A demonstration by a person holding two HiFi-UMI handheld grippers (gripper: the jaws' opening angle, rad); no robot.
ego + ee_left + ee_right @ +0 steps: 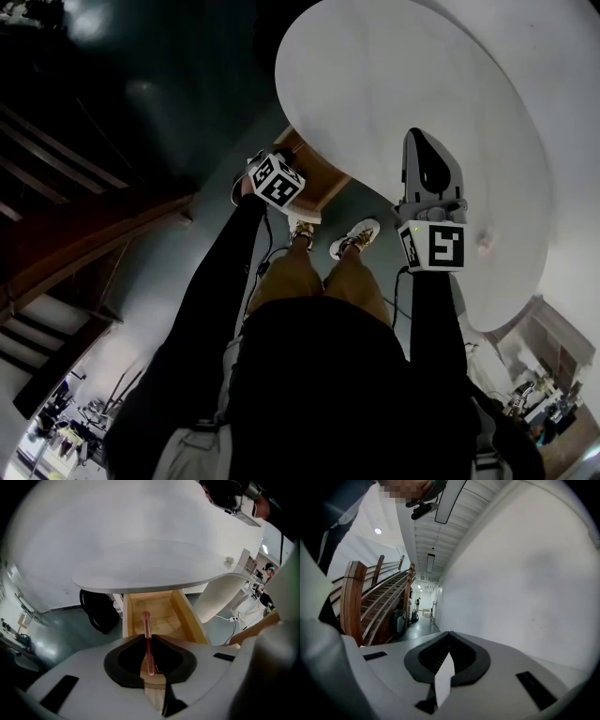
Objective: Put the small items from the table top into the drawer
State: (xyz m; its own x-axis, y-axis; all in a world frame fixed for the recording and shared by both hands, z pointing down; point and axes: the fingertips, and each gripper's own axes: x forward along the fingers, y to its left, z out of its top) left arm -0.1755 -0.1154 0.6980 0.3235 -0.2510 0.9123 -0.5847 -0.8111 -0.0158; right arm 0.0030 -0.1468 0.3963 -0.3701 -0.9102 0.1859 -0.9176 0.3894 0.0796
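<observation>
A thin, glossy pink stick (147, 625) sits pinched in the closed left claw (150, 641), above the open wooden drawer (183, 613) under the round white tabletop (140, 569). Only the head view shows the right claw (419, 141) over that tabletop, jaws together, empty. Its own view shows a white wall (525, 573) and a wooden staircase (370, 602).
</observation>
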